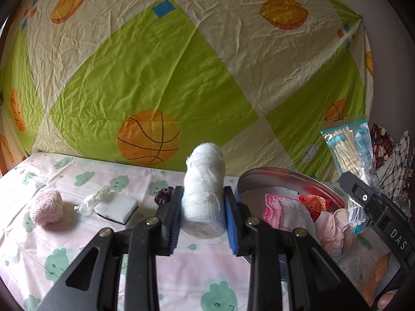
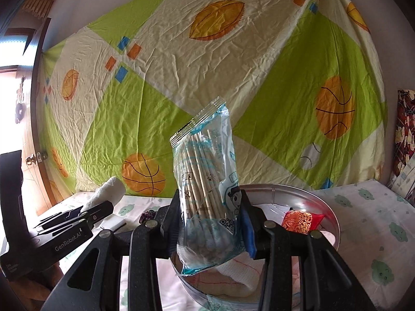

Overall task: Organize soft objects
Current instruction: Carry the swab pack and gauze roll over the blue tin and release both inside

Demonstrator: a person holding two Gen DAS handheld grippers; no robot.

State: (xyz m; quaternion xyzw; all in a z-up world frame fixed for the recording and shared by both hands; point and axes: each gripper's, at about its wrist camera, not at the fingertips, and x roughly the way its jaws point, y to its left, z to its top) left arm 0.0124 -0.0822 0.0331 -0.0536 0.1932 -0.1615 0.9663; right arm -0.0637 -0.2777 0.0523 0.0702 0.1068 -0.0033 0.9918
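Clamping a white roll (image 1: 203,194) — left gripper (image 1: 203,223); right gripper (image 2: 210,223) pinches a stick packet (image 2: 207,186).

The right gripper (image 2: 210,223) clamps a packet of sticks (image 2: 207,191) above the round tin (image 2: 311,194).

The hanging sheet (image 1: 160,59) is showing lime green and cream blocks with orange basketballs, orange ovals and small blue and orange squares; the table cover (image 1: 77,238) is showing pale pink with mint green cloud faces; the rolled towel (image 1: 203,194) is showing white between blue-padded black fingers (image 1: 231,223); the sock roll (image 1: 46,207) is showing soft pink; the sponge (image 1: 116,206) is showing white over a black underside; the packet of sticks (image 2: 207,189) is showing clear plastic with light blue print; the round tin (image 2: 298,197) is showing silver.
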